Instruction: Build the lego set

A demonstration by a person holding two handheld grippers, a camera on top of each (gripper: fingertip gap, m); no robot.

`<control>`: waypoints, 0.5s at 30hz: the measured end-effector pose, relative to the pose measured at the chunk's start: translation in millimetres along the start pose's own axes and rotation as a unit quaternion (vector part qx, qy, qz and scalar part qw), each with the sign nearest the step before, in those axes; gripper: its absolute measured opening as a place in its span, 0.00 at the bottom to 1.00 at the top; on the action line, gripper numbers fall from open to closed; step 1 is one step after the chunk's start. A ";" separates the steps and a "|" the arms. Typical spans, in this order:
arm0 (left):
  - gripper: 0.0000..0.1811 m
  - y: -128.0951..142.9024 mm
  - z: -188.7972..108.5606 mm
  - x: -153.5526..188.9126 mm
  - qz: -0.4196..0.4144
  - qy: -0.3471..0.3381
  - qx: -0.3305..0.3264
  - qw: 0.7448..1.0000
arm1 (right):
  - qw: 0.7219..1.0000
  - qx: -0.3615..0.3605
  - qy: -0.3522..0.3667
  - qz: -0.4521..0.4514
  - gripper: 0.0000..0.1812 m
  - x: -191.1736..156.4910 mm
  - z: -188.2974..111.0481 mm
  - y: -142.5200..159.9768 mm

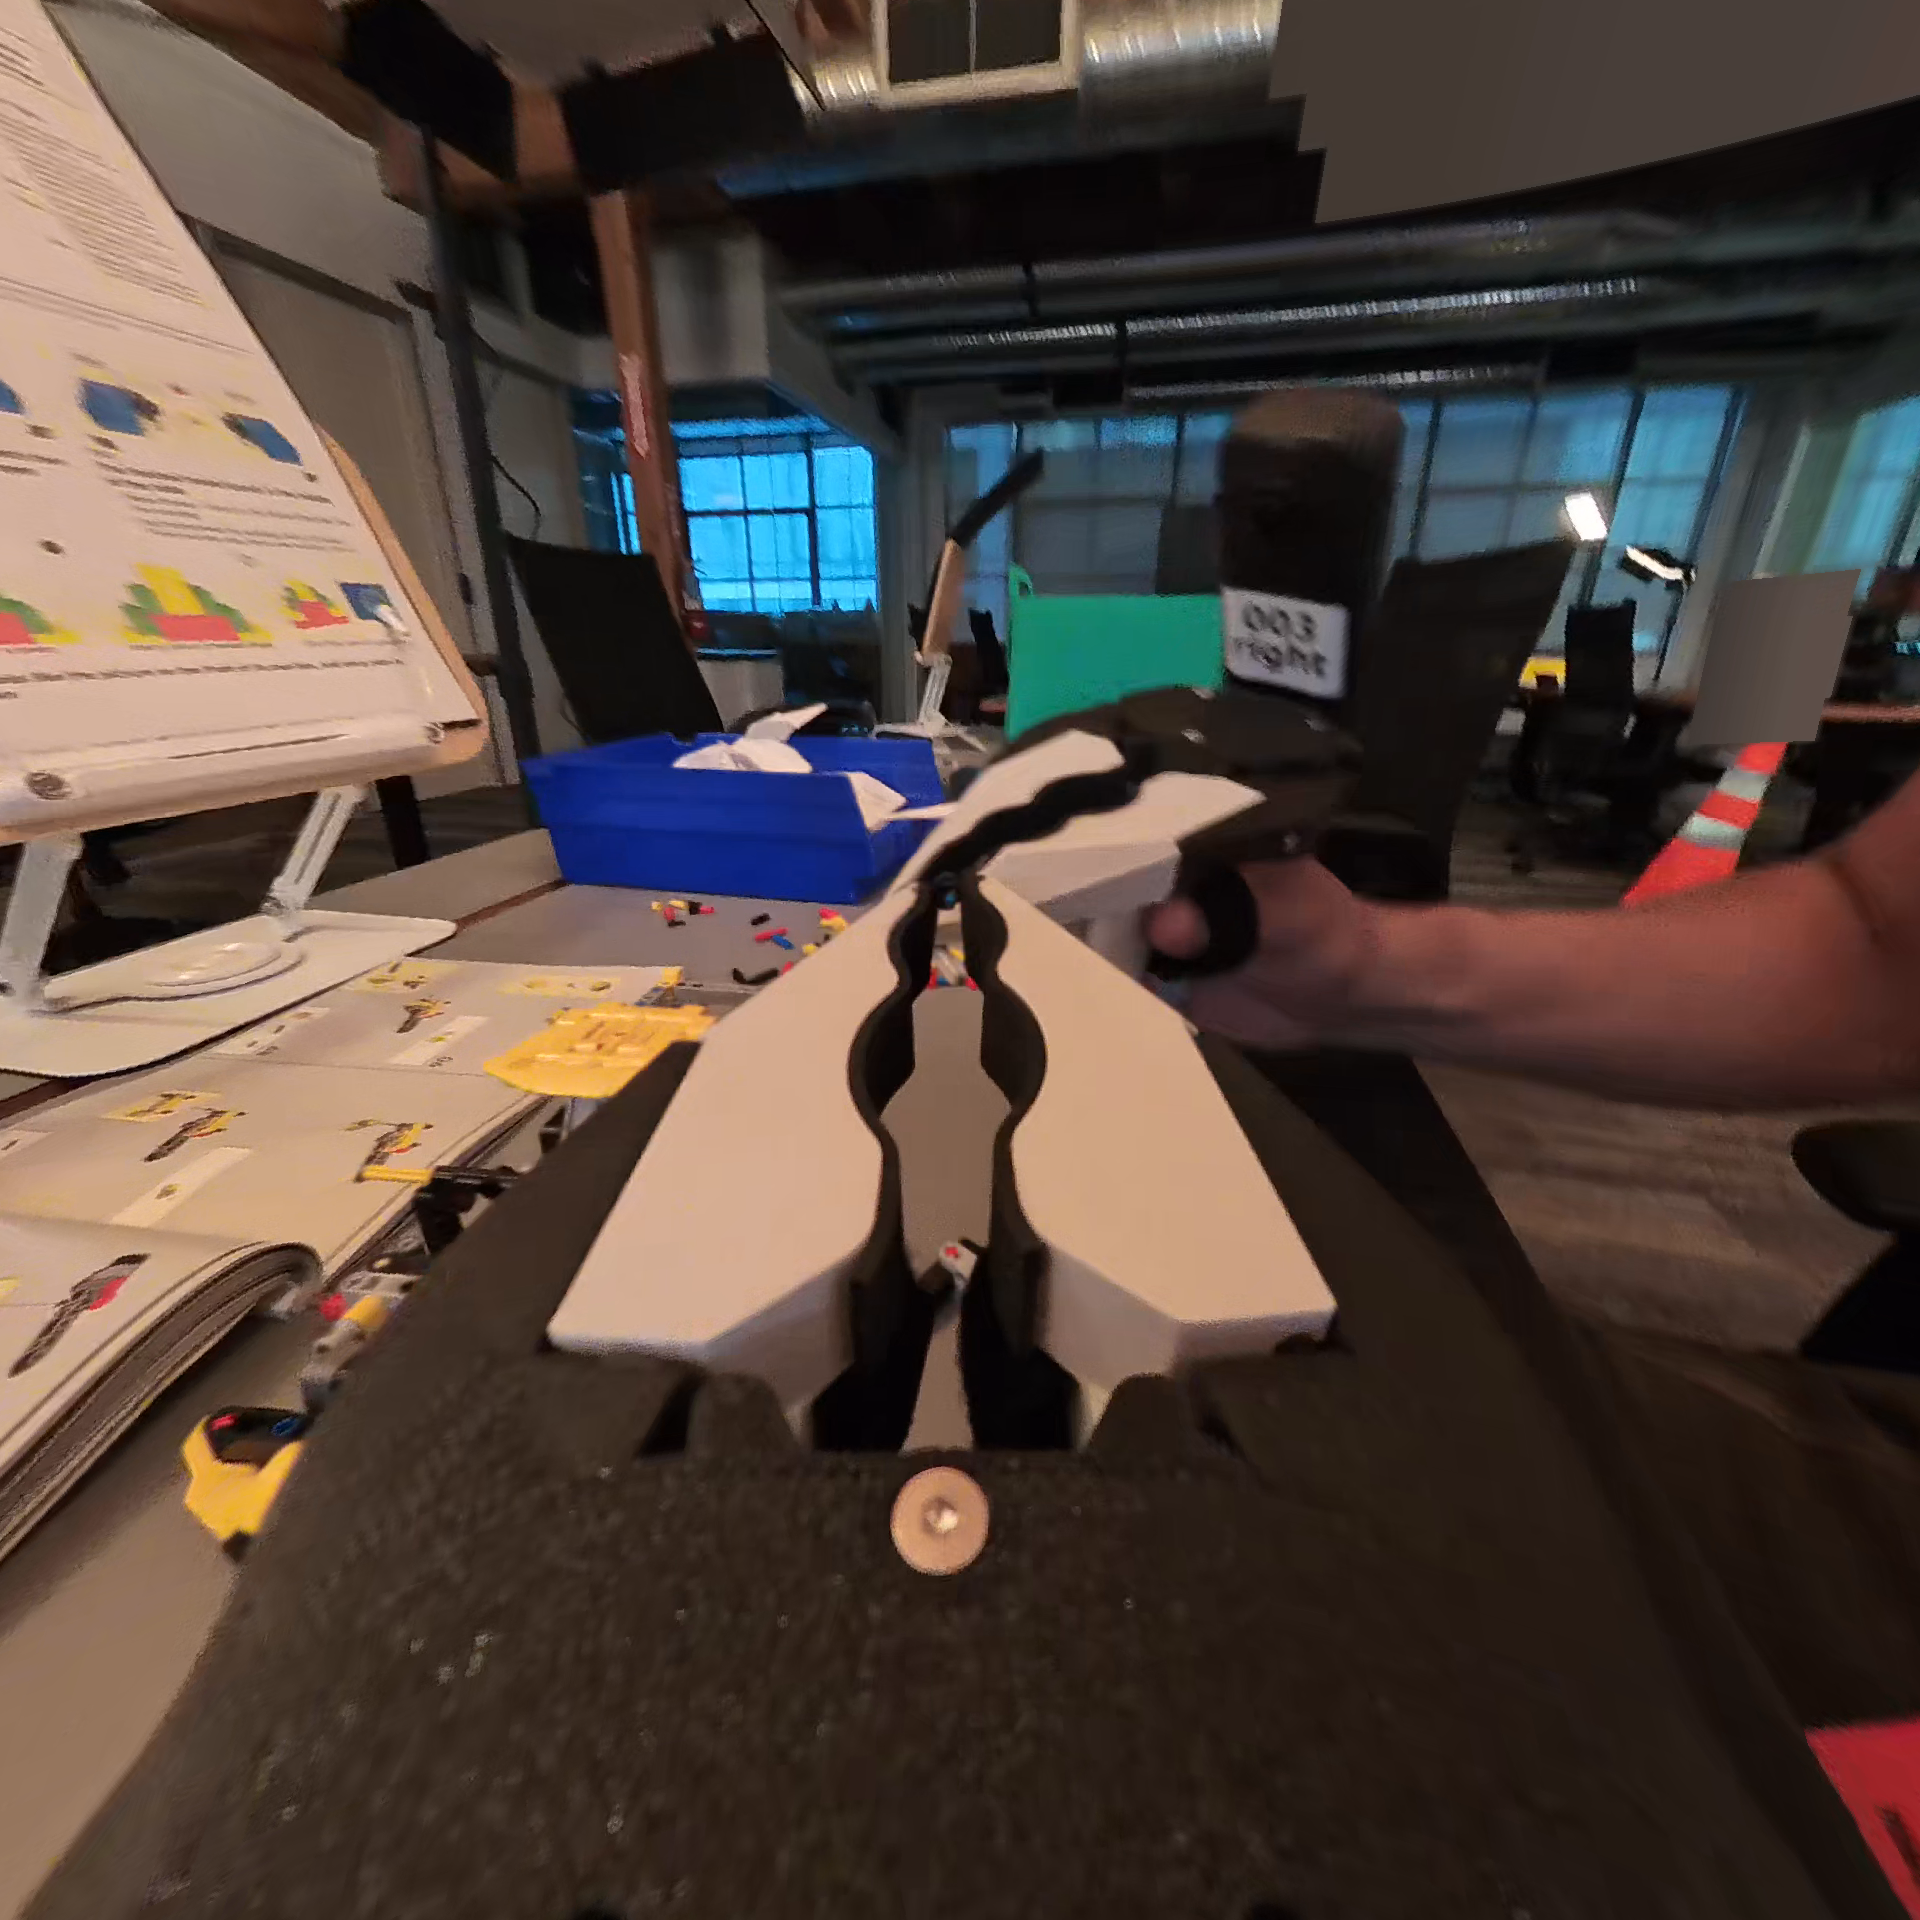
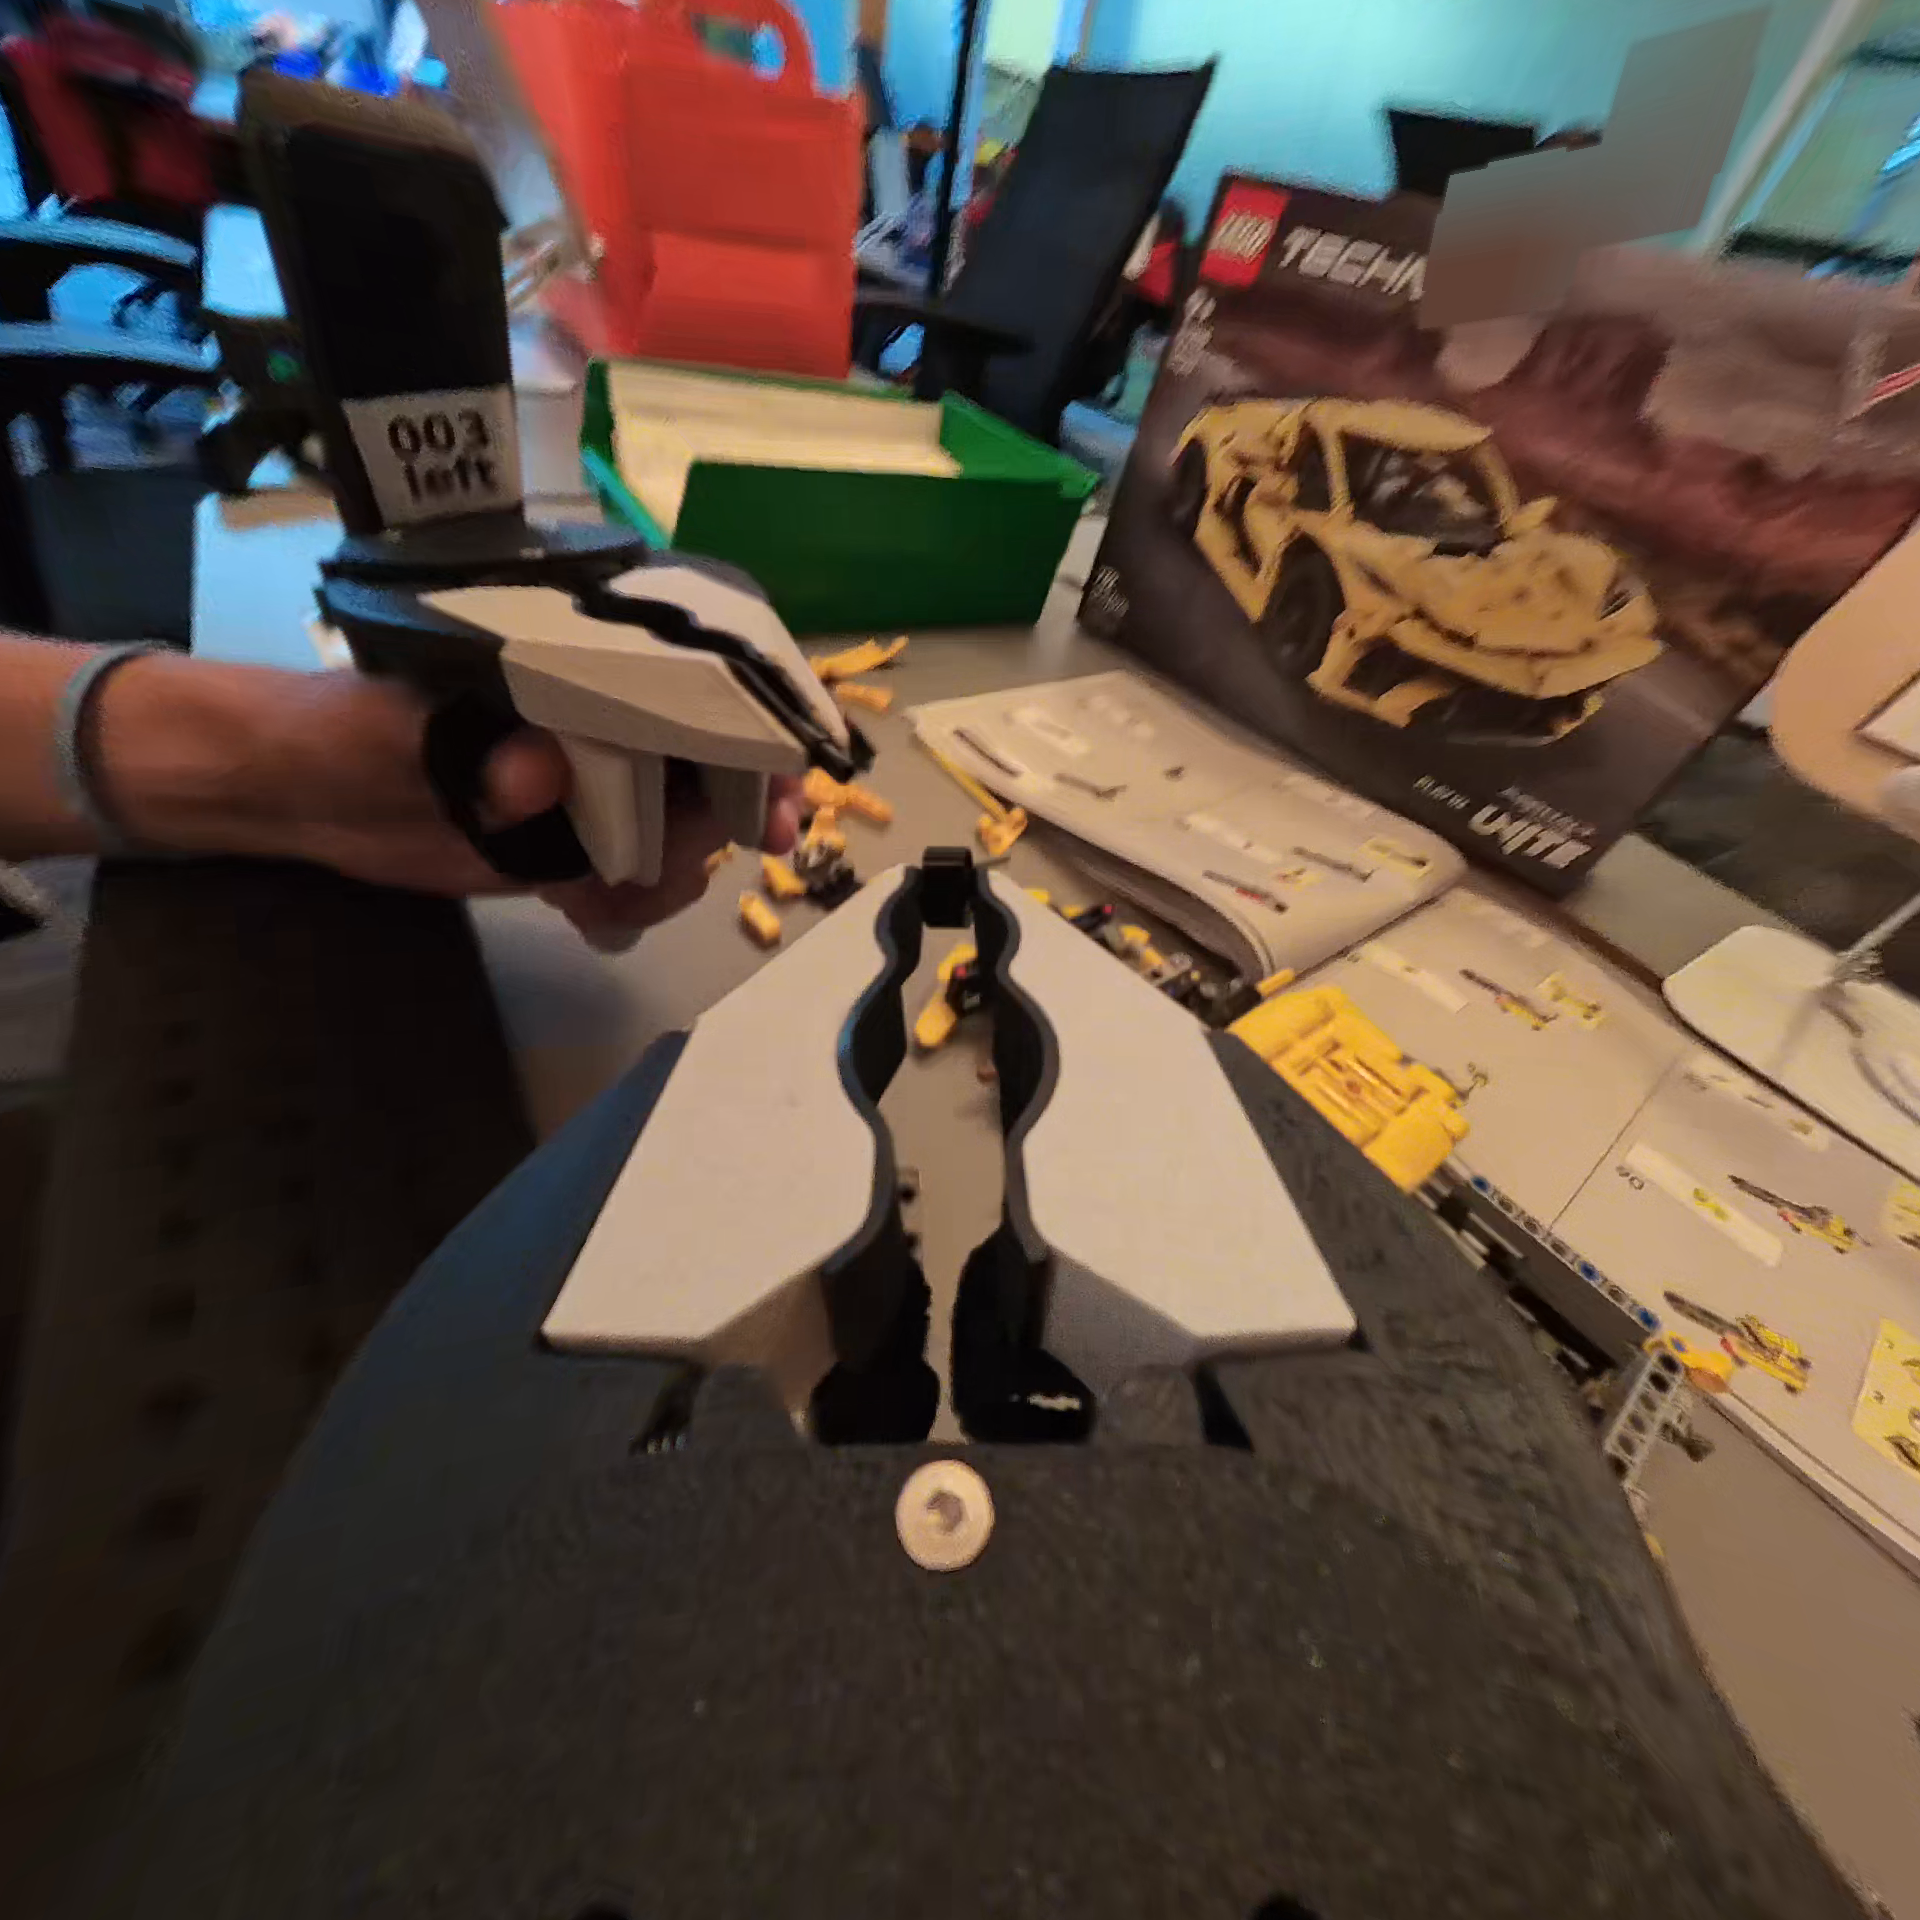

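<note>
Dim indoor light is lying softly over both views, while the far windows (image 1: 779, 530) are glowing a saturated blue and two lamps (image 1: 1584, 514) are flaring white. Motion blur is smearing the background, the lego box (image 2: 1455, 540) and the instruction board (image 1: 156, 416). Wide-angle distortion is bending straight lines toward the edges, and shadows are staying faint.
</note>
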State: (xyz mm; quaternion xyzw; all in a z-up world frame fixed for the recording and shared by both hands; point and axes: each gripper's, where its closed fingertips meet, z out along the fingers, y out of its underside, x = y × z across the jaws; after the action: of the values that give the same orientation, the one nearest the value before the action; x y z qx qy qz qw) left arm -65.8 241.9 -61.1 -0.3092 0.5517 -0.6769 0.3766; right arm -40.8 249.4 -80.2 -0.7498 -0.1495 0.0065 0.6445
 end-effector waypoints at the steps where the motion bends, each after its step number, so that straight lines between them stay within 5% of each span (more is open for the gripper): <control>1: 0.02 -3.2 -1.9 -3.3 -0.007 -0.005 0.009 1.000 | 1.000 0.017 0.022 0.000 0.05 -2.4 2.7 -4.4; 5: 0.02 -5.8 -3.6 -8.3 -0.035 -0.004 0.019 0.999 | 0.994 0.068 0.085 0.001 0.04 -5.4 9.3 -13.6; 15: 0.03 -1.7 -1.7 -9.2 -0.033 -0.004 0.008 0.999 | 0.994 0.087 0.061 0.019 0.05 -6.1 10.4 -16.9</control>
State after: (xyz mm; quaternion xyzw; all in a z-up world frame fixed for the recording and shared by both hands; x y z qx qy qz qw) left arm -62.7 250.7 -59.8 -0.3268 0.5346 -0.6921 0.3584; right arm -52.4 260.1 -66.7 -0.6929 -0.0941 -0.0142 0.7148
